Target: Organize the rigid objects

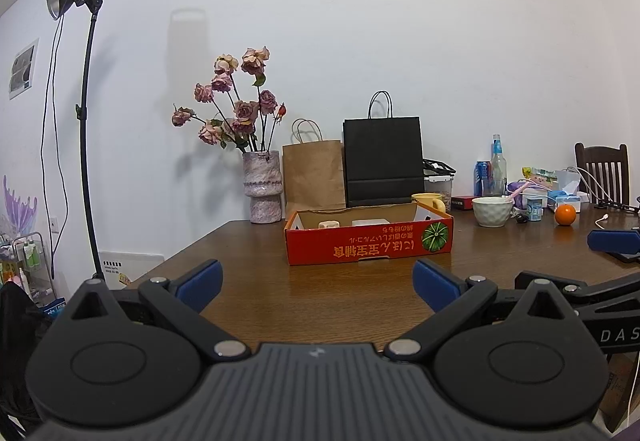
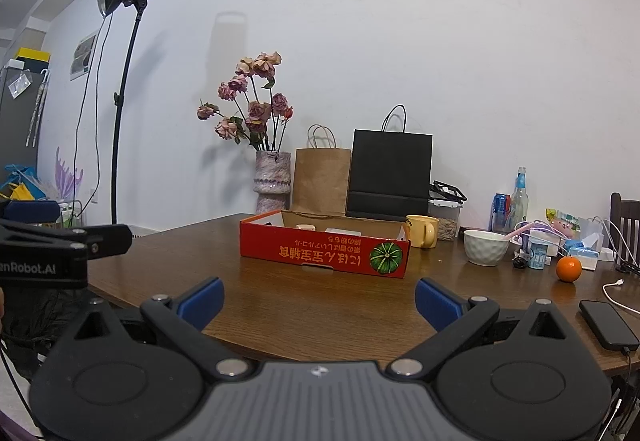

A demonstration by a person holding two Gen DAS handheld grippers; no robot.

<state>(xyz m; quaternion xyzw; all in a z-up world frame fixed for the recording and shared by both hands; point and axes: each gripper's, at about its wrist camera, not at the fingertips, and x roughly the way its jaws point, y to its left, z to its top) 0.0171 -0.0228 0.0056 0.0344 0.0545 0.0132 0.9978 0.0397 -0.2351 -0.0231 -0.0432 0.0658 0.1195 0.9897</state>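
While both hand-held grippers, left [image 1: 318, 283] and right [image 2: 319, 301], hang spread and empty, the red box [image 1: 370, 241] lies straight ahead, broadside, nearer the left.

Each gripper is matte black plastic: the left gripper [image 1: 318, 287] and the right gripper [image 2: 319, 299] carry blue finger pads [image 2: 202, 301], silver pivot screws, round side discs and a ribbed grey centre plate. White lettering marks their side bars.
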